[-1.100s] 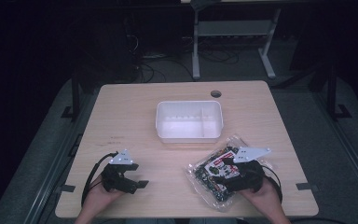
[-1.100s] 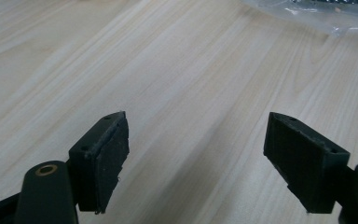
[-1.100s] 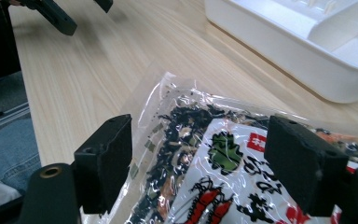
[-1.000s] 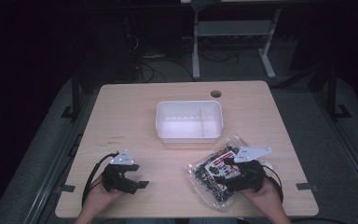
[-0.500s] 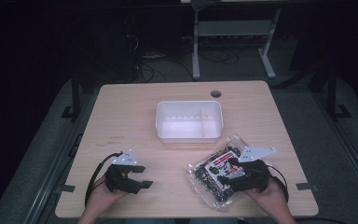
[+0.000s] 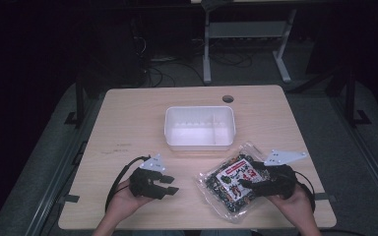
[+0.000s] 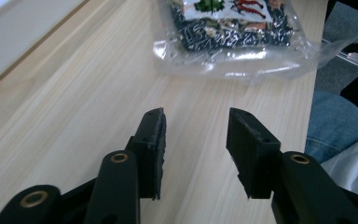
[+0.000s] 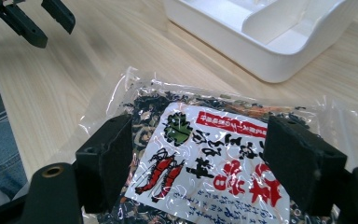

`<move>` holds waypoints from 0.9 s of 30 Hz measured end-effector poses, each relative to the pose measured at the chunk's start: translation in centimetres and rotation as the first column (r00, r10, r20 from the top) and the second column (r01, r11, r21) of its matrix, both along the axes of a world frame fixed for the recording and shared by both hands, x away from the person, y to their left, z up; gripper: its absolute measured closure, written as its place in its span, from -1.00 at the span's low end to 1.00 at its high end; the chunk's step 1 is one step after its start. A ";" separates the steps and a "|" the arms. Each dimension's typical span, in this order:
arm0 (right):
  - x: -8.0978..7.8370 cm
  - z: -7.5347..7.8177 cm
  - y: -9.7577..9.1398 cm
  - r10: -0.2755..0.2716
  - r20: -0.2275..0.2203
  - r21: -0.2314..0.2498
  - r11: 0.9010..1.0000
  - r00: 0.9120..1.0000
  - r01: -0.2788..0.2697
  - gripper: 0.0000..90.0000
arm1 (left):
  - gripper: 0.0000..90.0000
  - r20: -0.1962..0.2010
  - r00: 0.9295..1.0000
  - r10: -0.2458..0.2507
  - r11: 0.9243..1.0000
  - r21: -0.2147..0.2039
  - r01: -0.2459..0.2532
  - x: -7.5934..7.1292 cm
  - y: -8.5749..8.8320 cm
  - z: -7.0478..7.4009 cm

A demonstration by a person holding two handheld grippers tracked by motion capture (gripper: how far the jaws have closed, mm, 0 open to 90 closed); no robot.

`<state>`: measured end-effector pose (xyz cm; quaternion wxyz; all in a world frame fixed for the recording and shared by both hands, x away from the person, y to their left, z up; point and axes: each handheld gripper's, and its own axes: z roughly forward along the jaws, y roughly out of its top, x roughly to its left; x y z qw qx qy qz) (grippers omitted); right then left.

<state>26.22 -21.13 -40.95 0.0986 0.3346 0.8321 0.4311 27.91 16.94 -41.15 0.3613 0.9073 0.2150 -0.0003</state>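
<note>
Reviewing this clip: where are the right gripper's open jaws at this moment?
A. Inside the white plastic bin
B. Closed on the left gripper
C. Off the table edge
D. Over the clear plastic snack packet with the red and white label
D: in the right gripper view, the right gripper stands open with its jaws on either side of the clear plastic snack packet with the red and white label, while the white plastic bin lies farther off.

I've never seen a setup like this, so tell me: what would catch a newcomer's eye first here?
Probably the clear snack bag with its bright red-and-white label, lying near the table's front right edge; the right claw hangs open over it, one jaw on each side of the label. Behind it, mid-table, sits an empty white bin with dividers. At front left, the left claw is open over bare wood.
</note>
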 end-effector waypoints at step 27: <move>1.1 0.2 -4.6 -0.168 -0.058 0.017 0.985 0.984 0.170 -0.39 | 0.99 -0.002 0.997 -0.077 0.988 0.135 0.076 3.1 -9.1 -0.3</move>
